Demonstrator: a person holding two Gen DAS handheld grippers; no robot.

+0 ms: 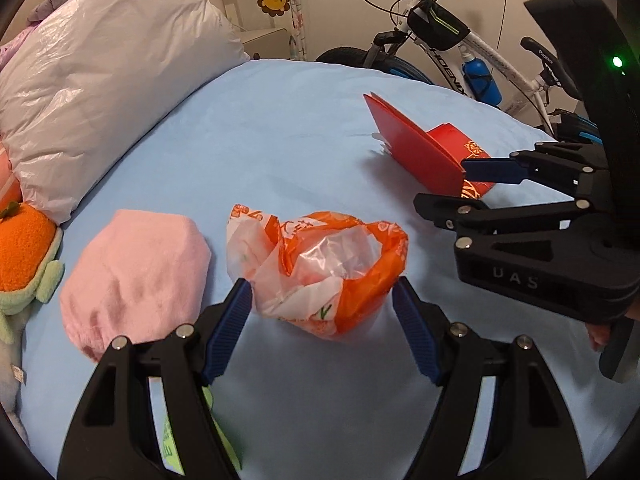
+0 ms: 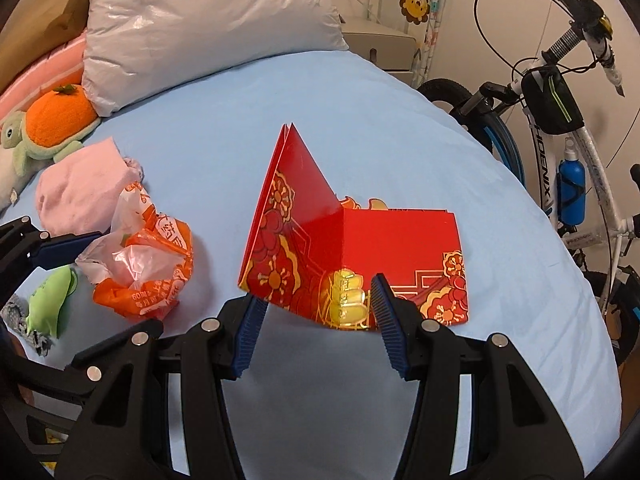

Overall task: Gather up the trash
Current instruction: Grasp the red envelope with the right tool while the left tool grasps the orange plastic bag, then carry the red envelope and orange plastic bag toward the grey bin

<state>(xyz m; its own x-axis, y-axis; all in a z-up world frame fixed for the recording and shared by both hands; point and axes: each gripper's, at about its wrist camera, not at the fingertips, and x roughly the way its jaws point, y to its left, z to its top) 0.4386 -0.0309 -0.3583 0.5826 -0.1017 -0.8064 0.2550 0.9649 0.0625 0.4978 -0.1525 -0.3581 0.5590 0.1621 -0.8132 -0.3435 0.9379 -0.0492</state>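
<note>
The left gripper (image 1: 322, 308) had its jaws spread around the crumpled orange bag (image 1: 320, 268), not pinching; thin film could slip or tear. The right gripper (image 2: 316, 320) stood spread before the red card (image 2: 352, 256), which could fold flat. Both lay mid-bed (image 1: 280, 120), with open sheet toward the bicycle-side edge.

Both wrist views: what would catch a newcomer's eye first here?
The crumpled orange plastic bag lies on the blue bedsheet, right ahead of the open left gripper. Beside it, a folded red and gold card stands half open before the open right gripper. A white bicycle leans behind the bed.
</note>
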